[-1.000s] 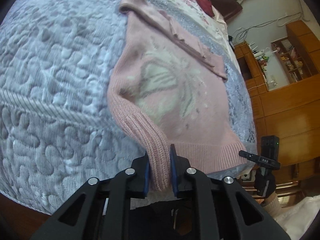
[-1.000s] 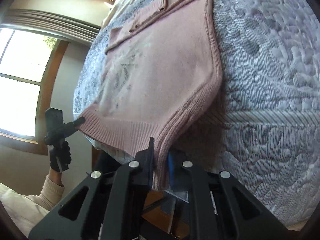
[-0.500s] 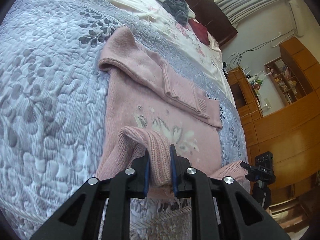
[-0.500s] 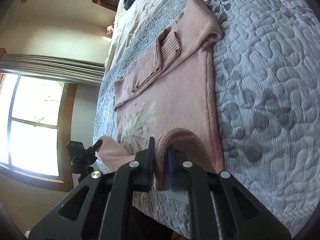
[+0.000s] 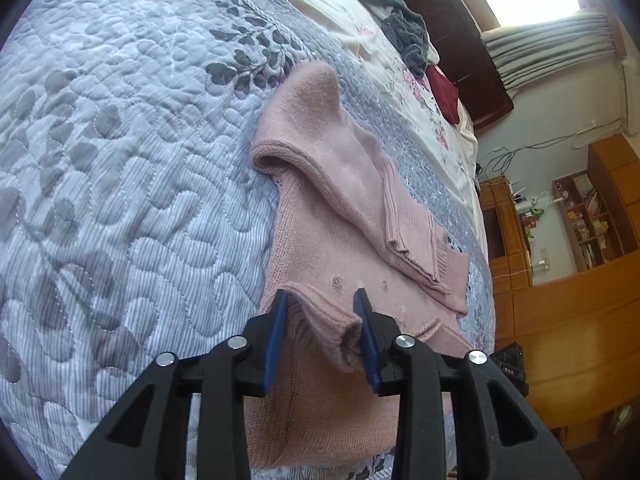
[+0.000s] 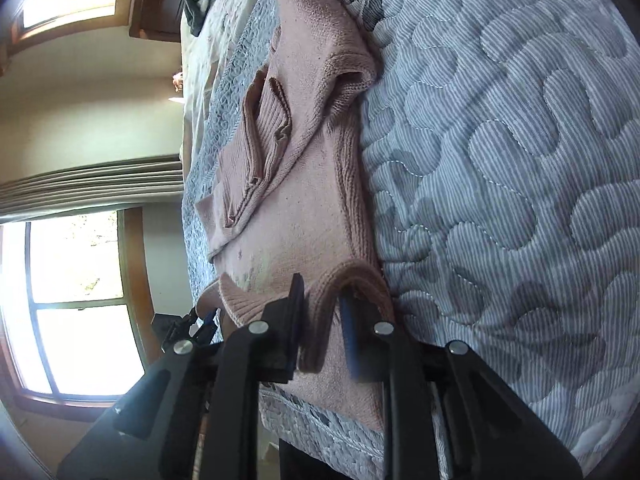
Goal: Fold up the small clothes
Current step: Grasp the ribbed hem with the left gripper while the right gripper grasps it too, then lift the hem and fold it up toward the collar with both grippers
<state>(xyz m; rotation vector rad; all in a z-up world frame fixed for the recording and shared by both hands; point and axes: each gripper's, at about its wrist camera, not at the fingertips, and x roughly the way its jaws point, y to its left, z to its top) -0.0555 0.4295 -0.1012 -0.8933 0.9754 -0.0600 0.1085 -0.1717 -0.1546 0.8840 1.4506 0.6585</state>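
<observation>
A small pink knit sweater [image 5: 320, 240] lies flat on a grey quilted bedspread [image 5: 120, 168], its sleeves folded across the chest. The ribbed bottom hem is doubled up over the body. My left gripper [image 5: 322, 320] stands open over one hem corner, the fabric slack between its blue pads [image 5: 276, 344]. In the right wrist view the sweater [image 6: 288, 216] runs away from my right gripper [image 6: 322, 316], which is open around the other hem corner; one finger is blurred. The left gripper [image 6: 200, 326] shows small at the hem's far end.
Dark grey clothes [image 5: 400, 28] and a red garment [image 5: 442, 92] lie further up the bed by the headboard. Wooden cabinets and shelves [image 5: 568, 280] stand beyond the bed's edge. A bright window [image 6: 72, 300] is at the left. Quilt [image 6: 500, 160] spreads wide beside the sweater.
Both grippers carried the hem from the bed's edge up over the sweater's body, folding it. Their jaws have since parted, leaving the hem loose.
</observation>
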